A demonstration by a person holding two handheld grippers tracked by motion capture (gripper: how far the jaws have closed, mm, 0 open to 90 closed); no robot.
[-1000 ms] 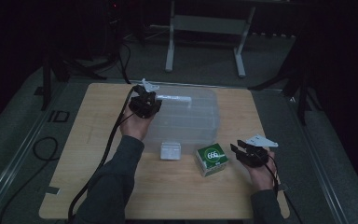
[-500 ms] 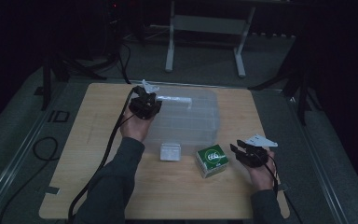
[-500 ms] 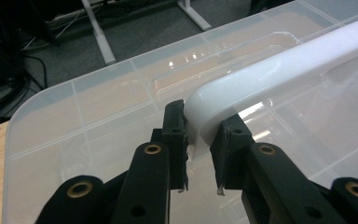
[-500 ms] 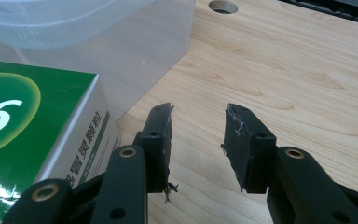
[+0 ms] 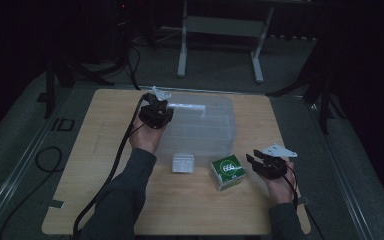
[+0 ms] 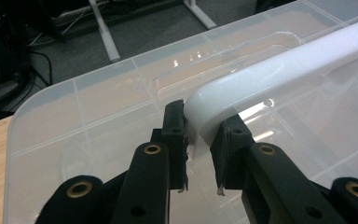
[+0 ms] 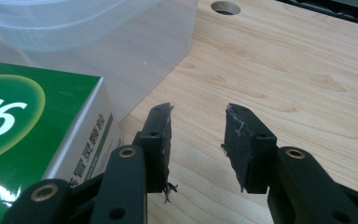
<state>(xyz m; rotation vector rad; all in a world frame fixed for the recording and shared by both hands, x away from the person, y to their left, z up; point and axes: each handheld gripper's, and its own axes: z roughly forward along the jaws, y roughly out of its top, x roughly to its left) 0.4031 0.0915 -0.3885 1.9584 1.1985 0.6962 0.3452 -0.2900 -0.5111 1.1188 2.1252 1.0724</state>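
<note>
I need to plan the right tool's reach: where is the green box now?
In the high view, the green box sits on the table's near right, beside the right tool and in front of the clear bin.

Green-and-white box (image 5: 226, 171), clear plastic bin (image 5: 200, 131) with white handle (image 6: 279, 70), light wooden table (image 5: 105, 150).

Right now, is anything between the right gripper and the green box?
No. In the high view only bare table separates the right gripper from the green box.
</note>
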